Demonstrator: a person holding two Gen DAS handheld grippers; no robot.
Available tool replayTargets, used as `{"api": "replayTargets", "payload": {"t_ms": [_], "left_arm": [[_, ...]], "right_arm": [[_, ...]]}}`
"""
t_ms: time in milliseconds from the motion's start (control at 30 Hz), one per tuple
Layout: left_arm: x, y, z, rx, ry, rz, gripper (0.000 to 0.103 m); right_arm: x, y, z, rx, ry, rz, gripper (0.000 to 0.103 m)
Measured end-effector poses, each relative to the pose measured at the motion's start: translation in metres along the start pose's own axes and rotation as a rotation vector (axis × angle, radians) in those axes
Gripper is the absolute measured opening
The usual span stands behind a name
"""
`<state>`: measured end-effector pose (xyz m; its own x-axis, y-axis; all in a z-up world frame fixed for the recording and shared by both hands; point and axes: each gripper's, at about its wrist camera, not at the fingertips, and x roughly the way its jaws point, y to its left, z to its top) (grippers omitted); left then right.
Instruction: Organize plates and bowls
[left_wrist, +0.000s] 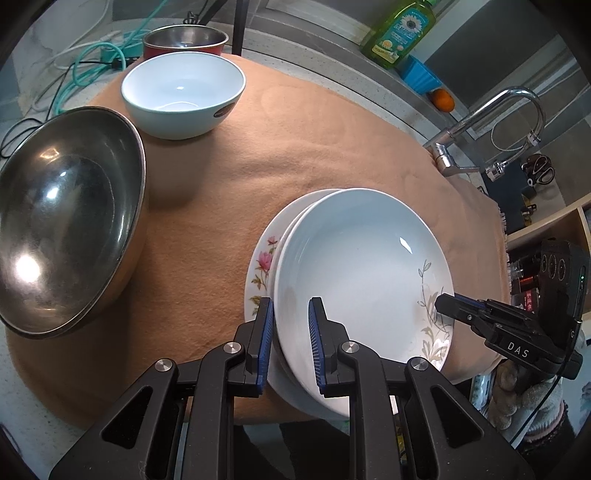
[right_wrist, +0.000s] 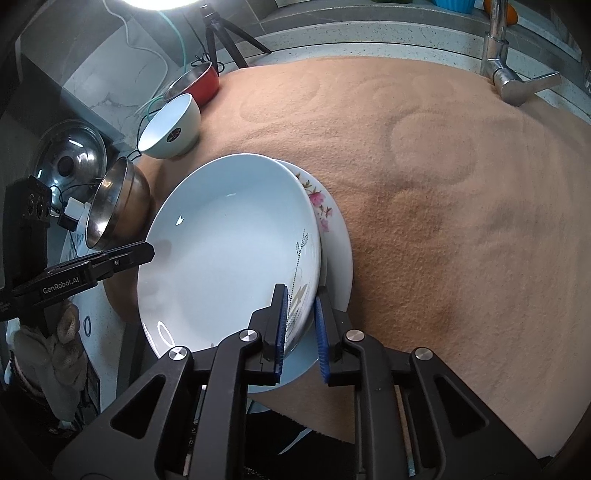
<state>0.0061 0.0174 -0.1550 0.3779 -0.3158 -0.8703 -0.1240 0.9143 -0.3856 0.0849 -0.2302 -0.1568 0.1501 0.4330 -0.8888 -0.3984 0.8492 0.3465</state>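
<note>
A white plate with a grey leaf pattern (left_wrist: 358, 273) (right_wrist: 229, 251) lies on a plate with pink flowers (left_wrist: 264, 266) (right_wrist: 328, 221) on the tan cloth. My left gripper (left_wrist: 290, 314) straddles the top plate's near left rim, jaws close around it. My right gripper (right_wrist: 300, 299) straddles the same plate's right rim, and shows in the left wrist view (left_wrist: 447, 304). A white bowl (left_wrist: 183, 94) (right_wrist: 171, 127), a large steel bowl (left_wrist: 66, 218) (right_wrist: 118, 201) and a red steel-lined bowl (left_wrist: 184, 40) (right_wrist: 194, 83) stand to the left.
The tan cloth (left_wrist: 295, 147) (right_wrist: 443, 184) covers the counter. A faucet (left_wrist: 480, 133) (right_wrist: 509, 74), a green soap bottle (left_wrist: 402, 31), a pot lid (right_wrist: 68, 155) and cables (left_wrist: 85, 62) ring the cloth.
</note>
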Motion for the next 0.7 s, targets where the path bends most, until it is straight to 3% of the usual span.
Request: {"api": "replayTargets", "payload": {"t_ms": [700], "left_arm": [[-0.017, 0.014, 0.004, -0.039, -0.04, -0.014, 0.017]], "right_arm": [[-0.014, -0.005, 0.004, 0.026, -0.049, -0.005, 0.017]]}}
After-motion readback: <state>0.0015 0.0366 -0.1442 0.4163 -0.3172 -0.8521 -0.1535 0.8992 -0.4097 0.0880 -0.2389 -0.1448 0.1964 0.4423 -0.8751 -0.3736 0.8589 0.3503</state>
